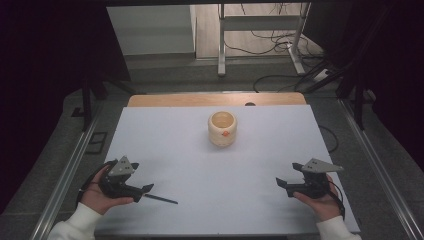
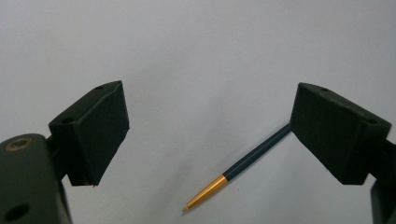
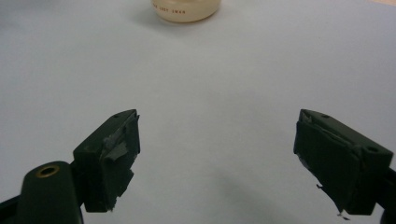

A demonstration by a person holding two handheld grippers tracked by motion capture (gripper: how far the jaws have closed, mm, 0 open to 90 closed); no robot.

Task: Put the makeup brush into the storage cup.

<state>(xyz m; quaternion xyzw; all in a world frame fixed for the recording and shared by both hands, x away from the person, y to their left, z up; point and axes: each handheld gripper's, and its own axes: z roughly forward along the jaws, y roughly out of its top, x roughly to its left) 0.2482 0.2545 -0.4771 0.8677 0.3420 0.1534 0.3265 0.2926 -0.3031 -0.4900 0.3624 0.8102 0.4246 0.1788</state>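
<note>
Cup [image 3: 185, 10] bears small brown lettering, too blurred.

Two black handheld grippers, left gripper [image 1: 149, 188] at lower left of the high view, right gripper [image 1: 279, 181] at lower right, each topped with a grey three-cornered plate and trailing a black cable; blocky black jaws, brass-coloured screw near the base; white sleeves at the bottom edge

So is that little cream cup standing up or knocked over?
Upright. The cup stands on its base on the white table, and the high view looks down into its round open mouth. Whether anything is inside, I cannot tell.
</note>
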